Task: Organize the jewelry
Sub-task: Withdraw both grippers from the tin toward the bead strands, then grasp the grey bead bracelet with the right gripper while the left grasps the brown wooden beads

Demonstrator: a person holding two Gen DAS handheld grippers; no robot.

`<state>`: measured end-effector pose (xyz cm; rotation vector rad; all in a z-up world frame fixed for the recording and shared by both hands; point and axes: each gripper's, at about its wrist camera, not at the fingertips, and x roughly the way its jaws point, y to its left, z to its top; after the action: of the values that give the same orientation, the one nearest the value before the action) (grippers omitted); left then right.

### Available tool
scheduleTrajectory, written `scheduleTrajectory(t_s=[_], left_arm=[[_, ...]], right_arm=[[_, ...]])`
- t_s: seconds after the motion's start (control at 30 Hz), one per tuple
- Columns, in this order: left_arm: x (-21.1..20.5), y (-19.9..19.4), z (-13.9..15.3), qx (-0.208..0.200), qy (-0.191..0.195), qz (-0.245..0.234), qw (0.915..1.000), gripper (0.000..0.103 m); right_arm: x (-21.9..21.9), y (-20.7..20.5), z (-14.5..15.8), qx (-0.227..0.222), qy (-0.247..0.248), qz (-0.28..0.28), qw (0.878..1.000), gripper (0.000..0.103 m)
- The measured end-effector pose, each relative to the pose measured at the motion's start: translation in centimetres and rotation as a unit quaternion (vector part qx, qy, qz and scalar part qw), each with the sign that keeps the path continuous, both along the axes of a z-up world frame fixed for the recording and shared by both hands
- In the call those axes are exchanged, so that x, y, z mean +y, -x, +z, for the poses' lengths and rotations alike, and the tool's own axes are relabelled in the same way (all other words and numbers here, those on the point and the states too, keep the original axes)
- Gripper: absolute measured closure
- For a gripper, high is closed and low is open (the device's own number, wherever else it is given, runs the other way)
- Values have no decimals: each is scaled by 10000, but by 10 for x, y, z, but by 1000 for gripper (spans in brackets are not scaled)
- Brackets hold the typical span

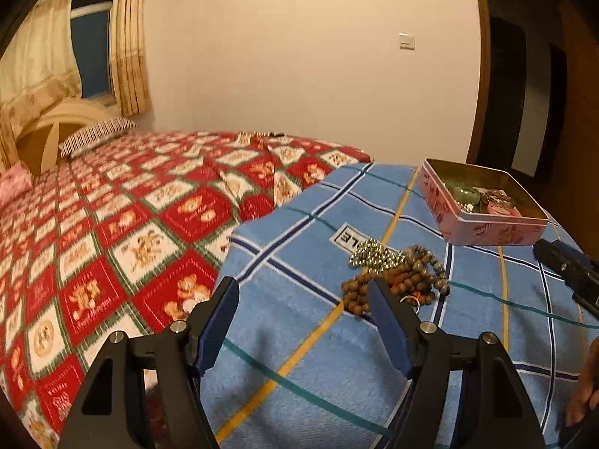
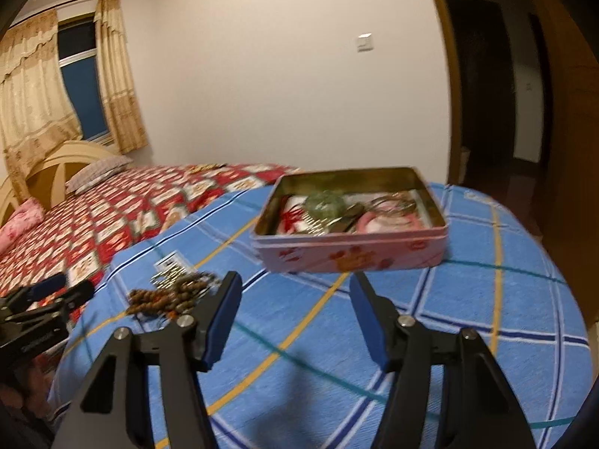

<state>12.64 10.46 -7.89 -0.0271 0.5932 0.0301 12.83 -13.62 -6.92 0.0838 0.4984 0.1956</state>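
Observation:
A heap of brown wooden bead strings point(image 1: 408, 277) with a shiny metal bead chain point(image 1: 374, 253) lies on the blue checked blanket point(image 1: 299, 336). My left gripper point(image 1: 303, 288) is open and empty, its right finger point(image 1: 385, 307) right in front of the heap. A pink tin point(image 1: 486, 229) without a lid stands behind to the right, holding a green stone piece and bangles. In the right wrist view the tin point(image 2: 352, 256) is just beyond my right gripper point(image 2: 295, 280), which is open with nothing between its fingers. The bead heap point(image 2: 172, 295) lies to its left.
The blanket covers the near corner of a bed with a red and white bear-print spread point(image 1: 112, 224). A striped pillow point(image 1: 97, 134) and a headboard are at the far left. A dark doorway point(image 2: 486, 93) is on the right. Part of a hand point(image 1: 587, 385) shows at the right edge.

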Motion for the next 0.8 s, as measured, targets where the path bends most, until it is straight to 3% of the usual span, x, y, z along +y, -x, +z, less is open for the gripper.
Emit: scheduleTrajectory(t_s=[0.2,0.27,0.37,0.53,0.63,0.73,0.77,0.8], left_arm=[[2,0,-4,51,21,30,10000,32],[2,0,-6,96,-1,26,10000,32],[2,0,-11,182,-51,36,9998,32],[3,-1,-13,249,-12,13,9997,32],[3,-2,-14,273,-1,-15,9996,32],[2,-3,-14,306,6,-69,9995,32],[1,-3,-14,311,12,-106,9995,32],[1,-3,-14,305,25,-161,9994,32]], right_arm=[[34,-12,-3,462,-239,887,9947,45],[51,-23,-6,673,-143,1240,9899,45],[79,-37,-12,870,154,1615,9829,56],[100,-55,-27,1215,368,1769,9760,58],[103,-67,-36,1521,391,1780,9714,78],[89,-68,-37,1611,124,1786,9706,81],[82,-66,-35,1613,-57,1775,9708,92],[75,-64,-33,1614,-228,1752,9709,92]])
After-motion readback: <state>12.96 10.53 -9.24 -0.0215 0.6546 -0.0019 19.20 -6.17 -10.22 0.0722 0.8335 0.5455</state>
